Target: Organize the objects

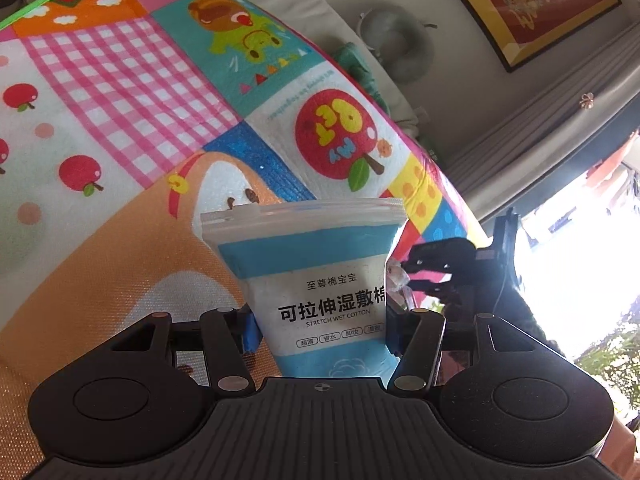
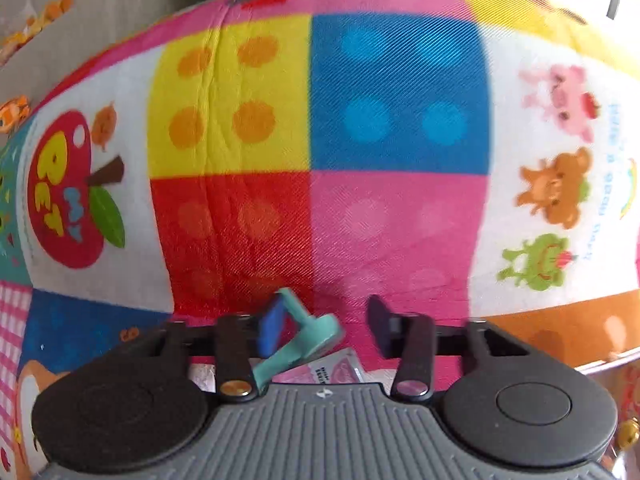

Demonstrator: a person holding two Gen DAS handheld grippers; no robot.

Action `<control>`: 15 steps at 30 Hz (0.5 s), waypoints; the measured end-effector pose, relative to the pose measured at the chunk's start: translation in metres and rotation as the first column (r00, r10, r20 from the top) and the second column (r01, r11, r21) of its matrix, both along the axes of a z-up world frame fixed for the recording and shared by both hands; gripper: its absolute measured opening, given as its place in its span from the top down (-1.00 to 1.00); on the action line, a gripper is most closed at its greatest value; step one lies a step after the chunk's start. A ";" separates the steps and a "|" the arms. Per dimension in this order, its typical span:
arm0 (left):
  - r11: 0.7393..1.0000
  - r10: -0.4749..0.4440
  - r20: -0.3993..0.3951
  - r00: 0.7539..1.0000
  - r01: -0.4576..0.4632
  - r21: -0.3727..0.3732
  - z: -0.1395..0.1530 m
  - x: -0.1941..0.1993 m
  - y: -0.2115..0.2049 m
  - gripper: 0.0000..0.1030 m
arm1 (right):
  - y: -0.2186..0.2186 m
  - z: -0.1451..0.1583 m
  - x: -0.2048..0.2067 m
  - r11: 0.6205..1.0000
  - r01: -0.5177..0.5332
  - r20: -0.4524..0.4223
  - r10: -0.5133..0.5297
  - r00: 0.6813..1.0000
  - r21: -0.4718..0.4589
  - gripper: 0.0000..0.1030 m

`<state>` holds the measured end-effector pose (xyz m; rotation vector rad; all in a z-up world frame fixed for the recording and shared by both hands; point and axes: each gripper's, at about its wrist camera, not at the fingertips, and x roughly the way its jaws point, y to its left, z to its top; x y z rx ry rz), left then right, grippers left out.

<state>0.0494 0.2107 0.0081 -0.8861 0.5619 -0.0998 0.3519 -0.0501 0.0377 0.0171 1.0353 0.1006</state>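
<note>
Left wrist view
Left gripper (image 1: 320, 330): its two fingers are clamped on the sides of a pouch and hold it upright over the mat.
Pouch (image 1: 320, 280): a blue-and-white resealable bag printed "STRETCH WET COTTON", its clear zip strip at the top.
Play mat (image 1: 120, 92): a patchwork of cartoon panels, with pink checks, red apples and an apple marked "MY PET"; it fills the ground behind the pouch.
Right gripper (image 1: 434, 276): seen as a black tool just to the right of the pouch, against a bright window; from here its state cannot be told.
Framed picture (image 1: 528, 4): red with a gold border, on the wall at upper right.

Right wrist view
Right gripper (image 2: 326, 330): the jaws stand apart over the red and pink squares of the mat.
Teal object (image 2: 298, 342): a small plastic piece with a thin stem, lying against the blue pad of the left-hand finger (image 2: 272, 330); the other finger is clear of it.
Pink packet (image 2: 332, 370): partly hidden, low between the fingers.
</note>
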 end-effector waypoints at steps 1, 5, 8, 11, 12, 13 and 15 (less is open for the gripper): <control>1.000 0.002 -0.002 1.000 -0.002 -0.002 -0.001 0.000 0.001 -0.18 | 0.002 -0.002 -0.001 1.000 -0.012 -0.010 0.012 1.000 -0.002 0.40; 1.000 0.007 -0.014 1.000 -0.007 -0.001 -0.001 0.000 0.001 -0.18 | 0.008 0.003 -0.024 0.996 -0.092 -0.031 0.092 0.995 0.003 0.45; 1.000 0.007 -0.021 1.000 -0.006 0.005 -0.001 0.000 0.001 -0.18 | 0.010 0.008 -0.061 0.981 -0.187 -0.077 0.190 0.979 0.043 0.49; 1.000 -0.004 -0.034 0.999 0.004 0.015 0.000 0.001 -0.002 -0.18 | 0.006 0.011 -0.111 0.959 -0.267 -0.131 0.278 0.952 0.096 0.50; 1.000 -0.011 -0.041 0.999 0.011 0.021 0.000 0.001 -0.004 -0.18 | 0.003 0.012 -0.129 0.949 -0.294 -0.143 0.308 0.941 0.112 0.50; 0.999 -0.021 -0.049 0.999 0.022 0.027 0.000 0.001 -0.006 -0.18 | 0.001 0.013 -0.150 0.939 -0.323 -0.148 0.339 0.929 0.121 0.50; 0.998 -0.045 -0.061 0.997 0.047 0.033 0.000 0.001 -0.014 -0.18 | -0.002 0.015 -0.192 0.913 -0.388 -0.147 0.404 0.903 0.129 0.50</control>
